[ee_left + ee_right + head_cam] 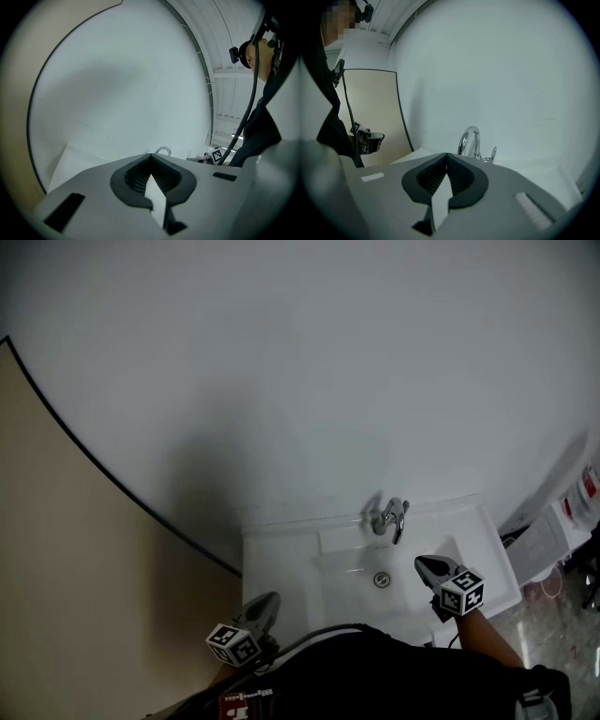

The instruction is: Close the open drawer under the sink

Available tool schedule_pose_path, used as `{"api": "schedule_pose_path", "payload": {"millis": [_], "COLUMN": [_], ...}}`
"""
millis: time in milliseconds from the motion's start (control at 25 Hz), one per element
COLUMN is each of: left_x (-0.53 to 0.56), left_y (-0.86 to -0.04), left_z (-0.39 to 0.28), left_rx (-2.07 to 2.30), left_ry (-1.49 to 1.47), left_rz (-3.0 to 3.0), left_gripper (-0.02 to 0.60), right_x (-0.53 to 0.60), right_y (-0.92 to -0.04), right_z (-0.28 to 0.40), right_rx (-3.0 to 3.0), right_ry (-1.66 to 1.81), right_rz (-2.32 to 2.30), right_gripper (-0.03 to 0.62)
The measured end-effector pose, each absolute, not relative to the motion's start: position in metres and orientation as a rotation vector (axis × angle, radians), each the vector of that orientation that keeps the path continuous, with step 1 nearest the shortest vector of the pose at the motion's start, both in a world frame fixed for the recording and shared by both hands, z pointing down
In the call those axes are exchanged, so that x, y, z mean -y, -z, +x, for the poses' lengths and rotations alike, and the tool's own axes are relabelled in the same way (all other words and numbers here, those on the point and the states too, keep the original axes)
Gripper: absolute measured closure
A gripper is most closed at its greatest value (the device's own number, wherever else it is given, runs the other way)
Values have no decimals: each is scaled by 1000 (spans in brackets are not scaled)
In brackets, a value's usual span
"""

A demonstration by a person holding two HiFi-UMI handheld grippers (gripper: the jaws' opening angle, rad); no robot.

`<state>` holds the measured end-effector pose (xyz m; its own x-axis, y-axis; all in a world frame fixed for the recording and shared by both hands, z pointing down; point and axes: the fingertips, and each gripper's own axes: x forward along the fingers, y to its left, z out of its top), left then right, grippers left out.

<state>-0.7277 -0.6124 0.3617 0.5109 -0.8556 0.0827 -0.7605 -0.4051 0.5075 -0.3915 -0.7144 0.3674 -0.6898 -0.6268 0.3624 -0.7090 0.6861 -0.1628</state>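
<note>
Drawer stays out of our sight, somewhere below the white sink [281, 554]. Our left gripper [150, 159] and right gripper [446, 158] both have jaws pressed together on nothing, the left by the sink's front-left corner, the right over the basin, with the chrome faucet [390, 518] just beyond it

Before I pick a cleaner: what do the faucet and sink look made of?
The faucet looks like polished chrome-plated metal: silvery, with mirror-like highlights along its curve. The sink is glossy white, probably ceramic or moulded resin: its smooth, even sheen fits either.
</note>
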Motion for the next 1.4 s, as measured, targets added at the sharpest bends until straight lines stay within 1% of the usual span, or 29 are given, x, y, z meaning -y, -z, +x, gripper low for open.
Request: {"api": "schedule_pose_path", "payload": {"millis": [240, 480, 840, 1200, 1400], "left_x": [627, 633, 633, 593, 566], "left_y": [-381, -387, -383, -397, -418], "left_z": [-728, -686, -558, -379, -288], "left_rx": [1112, 949, 787, 607, 444], "left_ry": [197, 108, -8, -97, -186], "left_rz": [2322, 2397, 2505, 2526, 2551], "left_gripper": [583, 583, 583, 583, 583], "right_x": [693, 659, 608, 554, 524], "right_y": [-358, -362, -388, -422, -446], "right_z": [-372, -322, -197, -64, -6], "right_rx": [2528, 2443, 2375, 2333, 2294], "right_ry": [-431, -440, -506, -552, -596], "right_rz": [1317, 1522, 1710, 1765, 1825], "right_gripper": [592, 592, 592, 592, 592]}}
